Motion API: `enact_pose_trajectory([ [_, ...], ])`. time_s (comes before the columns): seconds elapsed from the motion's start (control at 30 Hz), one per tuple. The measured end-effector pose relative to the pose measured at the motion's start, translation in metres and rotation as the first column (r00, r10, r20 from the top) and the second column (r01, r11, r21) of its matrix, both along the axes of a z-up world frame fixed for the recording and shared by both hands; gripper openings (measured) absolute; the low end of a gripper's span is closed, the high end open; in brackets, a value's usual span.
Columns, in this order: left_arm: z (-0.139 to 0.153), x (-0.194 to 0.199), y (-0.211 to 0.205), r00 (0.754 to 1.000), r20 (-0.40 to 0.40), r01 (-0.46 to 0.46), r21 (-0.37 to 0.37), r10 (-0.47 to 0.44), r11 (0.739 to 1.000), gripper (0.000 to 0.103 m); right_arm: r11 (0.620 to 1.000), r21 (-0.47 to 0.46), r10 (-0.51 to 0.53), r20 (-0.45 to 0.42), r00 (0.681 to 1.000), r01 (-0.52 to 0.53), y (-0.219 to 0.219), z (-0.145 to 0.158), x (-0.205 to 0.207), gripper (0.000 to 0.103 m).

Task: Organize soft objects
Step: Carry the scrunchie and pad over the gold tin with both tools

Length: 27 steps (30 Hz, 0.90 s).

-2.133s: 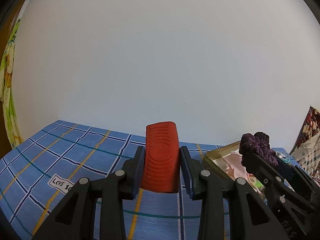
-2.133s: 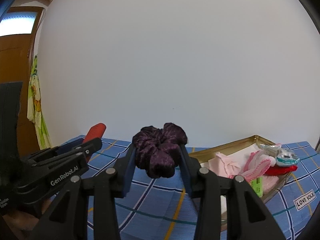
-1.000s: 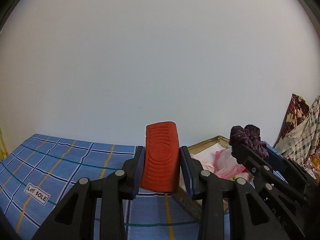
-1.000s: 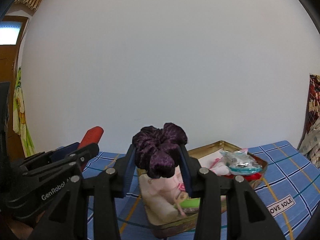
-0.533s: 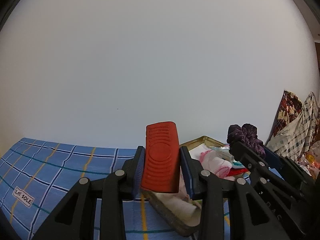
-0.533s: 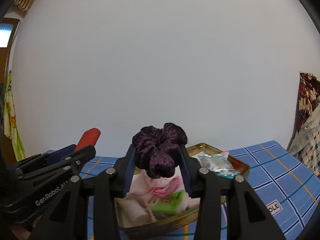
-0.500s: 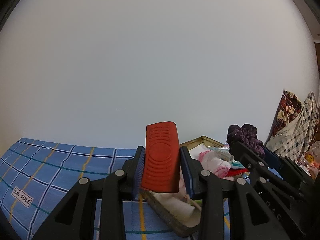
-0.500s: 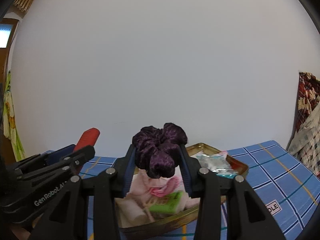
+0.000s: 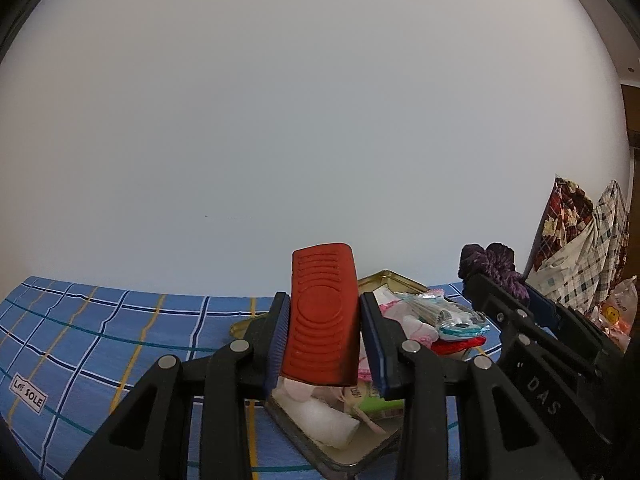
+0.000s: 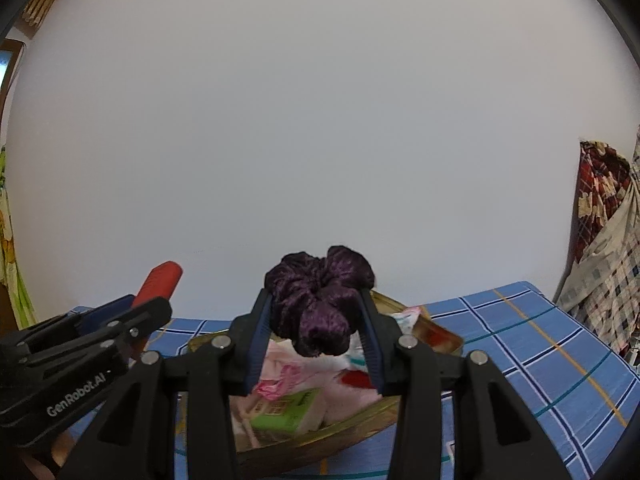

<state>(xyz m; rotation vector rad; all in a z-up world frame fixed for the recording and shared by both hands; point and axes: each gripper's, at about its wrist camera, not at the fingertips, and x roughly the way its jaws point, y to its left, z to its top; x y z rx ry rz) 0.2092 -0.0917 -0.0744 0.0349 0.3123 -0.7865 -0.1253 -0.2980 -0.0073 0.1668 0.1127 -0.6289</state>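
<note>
Hovering above a gold tray (image 10: 320,446) of soft items on a blue checked cloth (image 9: 100,340), left gripper (image 9: 325,338) pinching a firm, ribbed red pad (image 9: 322,320), right gripper (image 10: 316,334) squeezing a light, squashy purple scrunchie (image 10: 320,296) mid-bunch.

Gold tin (image 10: 420,322) crowded (cloths, packets); blue checked cloth (image 10: 520,344) beside lies open.

Home bedroom, blue checked bedsheet (image 10: 520,344), patterned quilts (image 9: 580,256) piled against plain wall (image 9: 320,120)
</note>
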Motion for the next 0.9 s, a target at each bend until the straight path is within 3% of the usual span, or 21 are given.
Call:
enact_pose_trajectory([
  [0.5, 0.002, 0.008, -0.015, 0.998, -0.005, 0.070, 0.026, -0.069, 0.997, 0.038, 0.998, 0.011, -0.067, -0.032, 0.997, 0.068, -0.027, 0.004, -0.001, 0.041],
  [0.9, 0.027, 0.014, -0.014, 0.997, -0.034, 0.074, 0.040, -0.073, 0.996, 0.038, 0.997, 0.023, -0.070, -0.077, 0.995, 0.072, -0.053, 0.018, 0.019, 0.041],
])
